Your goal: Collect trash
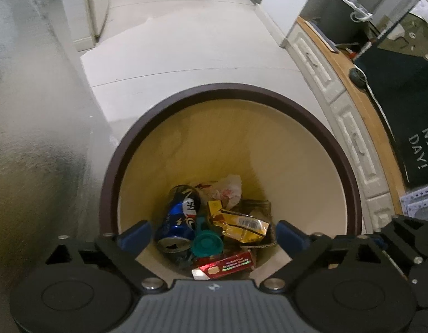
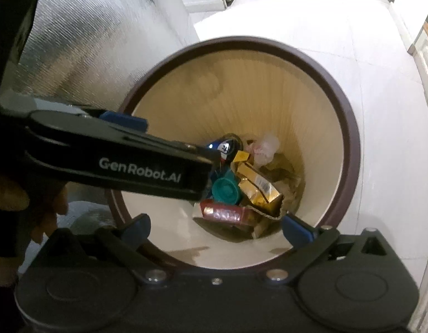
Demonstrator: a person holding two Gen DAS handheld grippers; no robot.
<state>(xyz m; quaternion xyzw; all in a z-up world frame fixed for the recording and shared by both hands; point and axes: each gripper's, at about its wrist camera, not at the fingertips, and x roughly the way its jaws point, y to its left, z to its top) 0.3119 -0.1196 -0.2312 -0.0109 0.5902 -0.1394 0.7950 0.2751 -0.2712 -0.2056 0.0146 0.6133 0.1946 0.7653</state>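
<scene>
A round bin with a brown rim [image 1: 230,87] [image 2: 241,41] and cream walls stands on the floor below both grippers. At its bottom lie a blue drink can [image 1: 180,219] [image 2: 227,145], a teal lid [image 1: 208,245] [image 2: 225,190], a gold wrapper [image 1: 241,226] [image 2: 255,188], a red packet [image 1: 227,265] [image 2: 222,212] and a crumpled white bag [image 1: 227,191] [image 2: 266,147]. My left gripper [image 1: 214,233] hangs over the bin mouth, open, with nothing between its fingers. My right gripper [image 2: 216,227] is open and empty too. The left gripper's black body [image 2: 116,152] crosses the right wrist view and hides part of the can.
A silvery textured wall [image 1: 33,111] runs close along the bin's left. To the right stand a white cabinet with drawers [image 1: 344,102] and a dark mat reading "NICE DAY!" [image 1: 408,97]. Pale floor [image 1: 186,41] stretches beyond the bin. A hand [image 2: 44,216] grips the left tool.
</scene>
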